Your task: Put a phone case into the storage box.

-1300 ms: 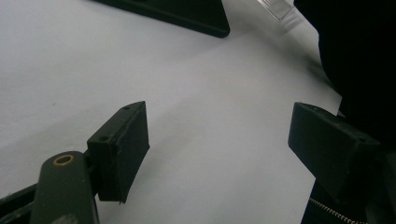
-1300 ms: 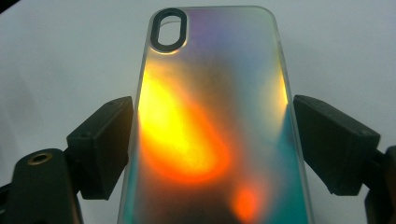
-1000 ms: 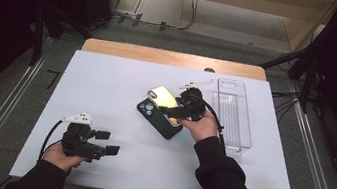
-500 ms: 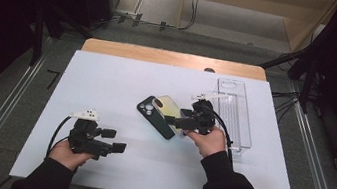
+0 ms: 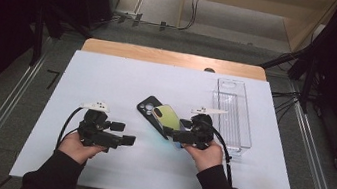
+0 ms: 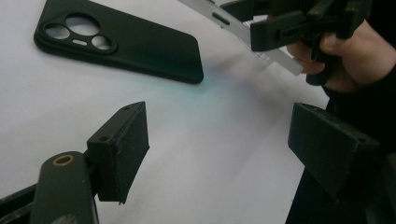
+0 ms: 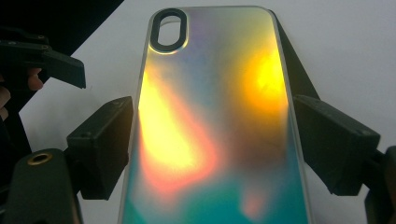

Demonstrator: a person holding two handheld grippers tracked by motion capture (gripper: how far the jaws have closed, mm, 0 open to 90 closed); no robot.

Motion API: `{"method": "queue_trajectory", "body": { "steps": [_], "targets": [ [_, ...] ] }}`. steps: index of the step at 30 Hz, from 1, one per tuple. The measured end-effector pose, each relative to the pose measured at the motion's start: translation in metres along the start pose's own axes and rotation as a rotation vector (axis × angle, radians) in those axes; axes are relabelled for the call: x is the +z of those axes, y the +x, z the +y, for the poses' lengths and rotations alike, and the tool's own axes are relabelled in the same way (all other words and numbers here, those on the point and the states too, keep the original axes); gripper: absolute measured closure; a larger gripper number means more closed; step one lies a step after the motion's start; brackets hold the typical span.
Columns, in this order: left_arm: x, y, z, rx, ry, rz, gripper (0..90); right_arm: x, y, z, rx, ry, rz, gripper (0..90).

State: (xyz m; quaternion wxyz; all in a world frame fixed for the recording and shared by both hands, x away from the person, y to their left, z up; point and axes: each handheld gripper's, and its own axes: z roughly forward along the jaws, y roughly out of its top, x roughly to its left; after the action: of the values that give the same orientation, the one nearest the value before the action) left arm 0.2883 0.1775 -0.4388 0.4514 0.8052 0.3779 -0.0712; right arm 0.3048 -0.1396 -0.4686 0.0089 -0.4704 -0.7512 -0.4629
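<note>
Gripping the iridescent phone case (image 7: 215, 121) by its two long edges, my right gripper (image 5: 176, 135) carries it off the table, one pad (image 7: 105, 144) on each side pressing the rim. In the high view the case (image 5: 168, 118) hangs tilted above the white table (image 5: 108, 75), its far end overlapping the black phone case (image 5: 147, 107) that lies flat just beyond it. A second ago I had the shiny case farther back, over the upper part of the black one; now I have drawn it toward me and a little to the right, so more of the black case lies bare. I judge that the lift is done and the carry is under way, perhaps toward the clear tray (image 5: 234, 114) at my right, though I cannot tell the goal. My left gripper (image 5: 126, 140) stands wide and bare, nothing between its pads (image 6: 121, 149); it has drifted inward from the table's left side and now points at the two cases, with the black one (image 6: 121, 42) ahead of it.
</note>
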Motion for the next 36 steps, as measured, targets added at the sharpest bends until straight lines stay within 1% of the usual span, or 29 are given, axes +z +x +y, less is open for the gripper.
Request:
{"method": "queue_trajectory", "body": {
  "steps": [1,3,4,5,6,7,9,11,12,14,16,17,20,25,26,28,30,32,33,35,36],
  "targets": [
    [0.000,0.000,0.002,0.001,0.003,-0.002,20.6,0.000,0.000,0.000,0.000,0.000,0.000,14.8],
    [0.001,-0.001,0.005,-0.010,0.002,-0.005,20.7,-0.001,0.002,-0.003,-0.001,-0.009,-0.009,14.8],
    [0.002,-0.001,0.008,-0.013,0.005,-0.001,20.7,-0.002,0.003,-0.005,0.003,-0.024,-0.020,14.8],
    [0.002,-0.001,0.008,-0.013,0.005,-0.001,20.7,-0.002,0.003,-0.005,0.003,-0.024,-0.020,14.8],
    [0.003,-0.001,0.011,-0.022,0.007,0.005,20.7,-0.003,0.003,-0.007,0.005,-0.037,-0.028,14.8],
    [0.003,-0.001,0.011,-0.022,0.007,0.005,20.7,-0.003,0.003,-0.008,0.010,-0.047,-0.029,14.8],
    [0.003,-0.002,0.015,-0.030,-0.006,0.022,20.7,-0.003,0.003,-0.009,0.018,-0.056,-0.025,14.7],
    [0.004,-0.002,0.017,-0.031,-0.015,0.018,20.7,-0.003,0.004,-0.010,0.019,-0.056,-0.030,14.8],
    [0.005,-0.002,0.019,-0.034,-0.022,0.020,20.7,-0.003,0.005,-0.012,0.019,-0.070,-0.045,14.7],
    [0.006,-0.003,0.021,-0.033,-0.024,0.022,20.7,-0.003,0.006,-0.013,0.019,-0.074,-0.050,14.7],
    [0.008,-0.003,0.023,-0.035,-0.022,0.028,20.7,-0.001,0.008,-0.017,0.041,-0.092,-0.065,14.7],
    [0.010,-0.004,0.025,-0.037,-0.017,0.030,20.7,0.000,0.008,-0.018,0.044,-0.101,-0.069,14.8],
    [0.012,-0.004,0.027,-0.038,-0.016,0.034,20.7,0.002,0.011,-0.019,0.052,-0.103,-0.080,14.8],
    [0.015,-0.002,0.035,-0.064,-0.024,0.040,20.7,0.005,0.015,-0.019,0.061,-0.121,-0.092,14.8],
    [0.016,-0.003,0.037,-0.059,-0.024,0.047,20.7,0.005,0.015,-0.019,0.070,-0.124,-0.094,14.7],
    [0.017,-0.004,0.039,-0.057,-0.026,0.053,20.7,0.005,0.015,-0.019,0.073,-0.129,-0.099,14.8],
    [0.017,-0.004,0.042,-0.062,-0.034,0.049,20.7,0.006,0.015,-0.018,0.091,-0.149,-0.108,14.7],
    [0.018,-0.005,0.046,-0.071,-0.039,0.055,20.7,0.007,0.015,-0.018,0.112,-0.163,-0.103,14.7],
    [0.018,-0.005,0.046,-0.071,-0.039,0.055,20.7,0.007,0.015,-0.018,0.112,-0.163,-0.103,14.7],
    [0.019,-0.005,0.050,-0.087,-0.041,0.051,20.7,0.008,0.017,-0.018,0.124,-0.174,-0.105,14.7],
    [0.019,-0.005,0.050,-0.087,-0.041,0.051,20.7,0.008,0.017,-0.018,0.124,-0.174,-0.105,14.7]
  ]
}}
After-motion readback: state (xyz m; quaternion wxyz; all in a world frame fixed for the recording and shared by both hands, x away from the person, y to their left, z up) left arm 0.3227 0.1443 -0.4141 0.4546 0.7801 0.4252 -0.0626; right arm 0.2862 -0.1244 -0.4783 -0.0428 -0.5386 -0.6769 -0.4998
